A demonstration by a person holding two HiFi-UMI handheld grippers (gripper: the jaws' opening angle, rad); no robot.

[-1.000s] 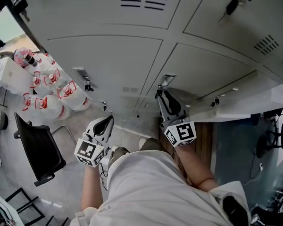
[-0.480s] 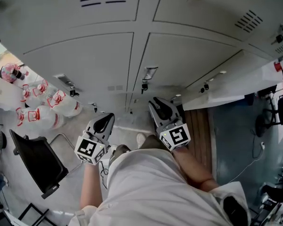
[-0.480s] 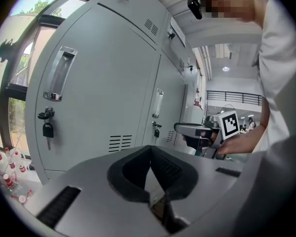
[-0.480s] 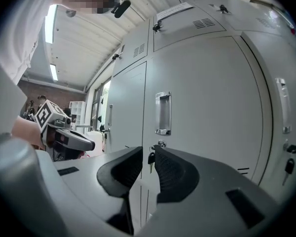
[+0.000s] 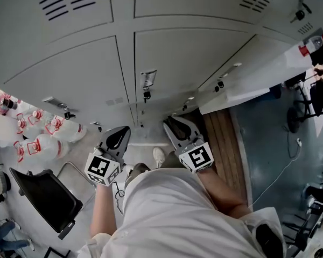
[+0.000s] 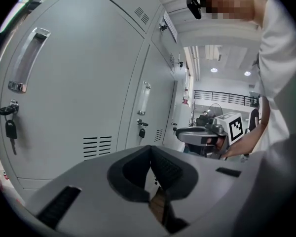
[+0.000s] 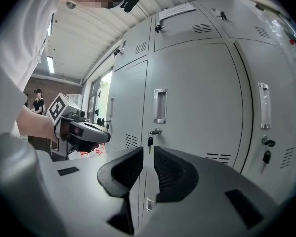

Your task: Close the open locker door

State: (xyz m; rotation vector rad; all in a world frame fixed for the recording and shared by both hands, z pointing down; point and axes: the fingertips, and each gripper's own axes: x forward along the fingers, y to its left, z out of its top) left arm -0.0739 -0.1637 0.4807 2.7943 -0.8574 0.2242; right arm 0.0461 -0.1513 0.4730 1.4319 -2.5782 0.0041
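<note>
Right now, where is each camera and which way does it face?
Head view: on the person's head, steeply down the lockers; shows shirt, left gripper, right gripper.
Left gripper view: on left gripper, facing lockers over shut jaws; shows the right forearm.
Right gripper view: on right gripper, facing lockers past closing, empty jaws; shows the left forearm.
Shared: each gripper view catches the other gripper.

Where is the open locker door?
In the head view, the open locker door sticks out at the right, beside the closed lockers and next to the brown wooden strip.
</note>
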